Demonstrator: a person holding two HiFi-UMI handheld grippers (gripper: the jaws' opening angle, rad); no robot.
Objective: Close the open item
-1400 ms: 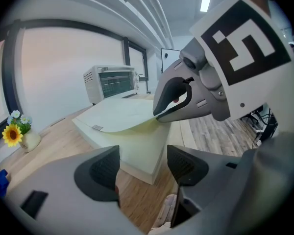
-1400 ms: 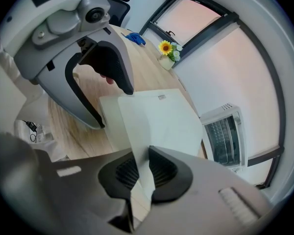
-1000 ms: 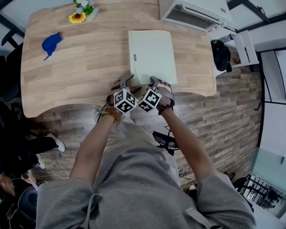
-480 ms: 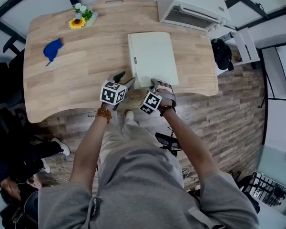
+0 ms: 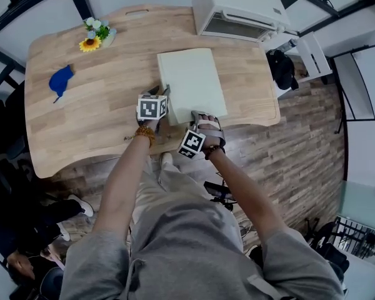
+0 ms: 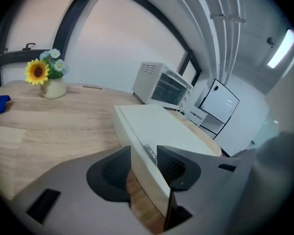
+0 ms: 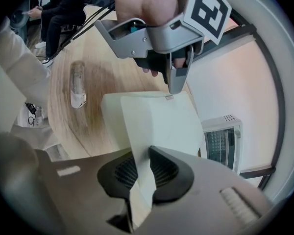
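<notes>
A flat cream box (image 5: 190, 80) lies closed-looking on the wooden table (image 5: 81, 117). My left gripper (image 5: 164, 94) is at the box's left side. Its jaws have just been closing, and they now stand shut on that side's edge (image 6: 161, 126), next to a small metal latch (image 6: 149, 152). My right gripper (image 5: 200, 116) is at the box's near edge. In the right gripper view its pads (image 7: 161, 173) are shut on a thin cream panel of the box (image 7: 161, 121). That view also shows the left gripper (image 7: 174, 84) above the latch (image 7: 169, 98).
A white toaster oven (image 5: 237, 8) stands at the table's far right. A sunflower vase (image 5: 94, 35) and a blue cloth (image 5: 59, 80) lie far left. A clear plastic item (image 7: 77, 87) lies on the table. A black bag (image 5: 280, 67) hangs off the right edge.
My left gripper has left its place beside the right one and moved along the box's left side, rolling as it went, and its jaws narrowed. The right gripper stayed on the near edge.
</notes>
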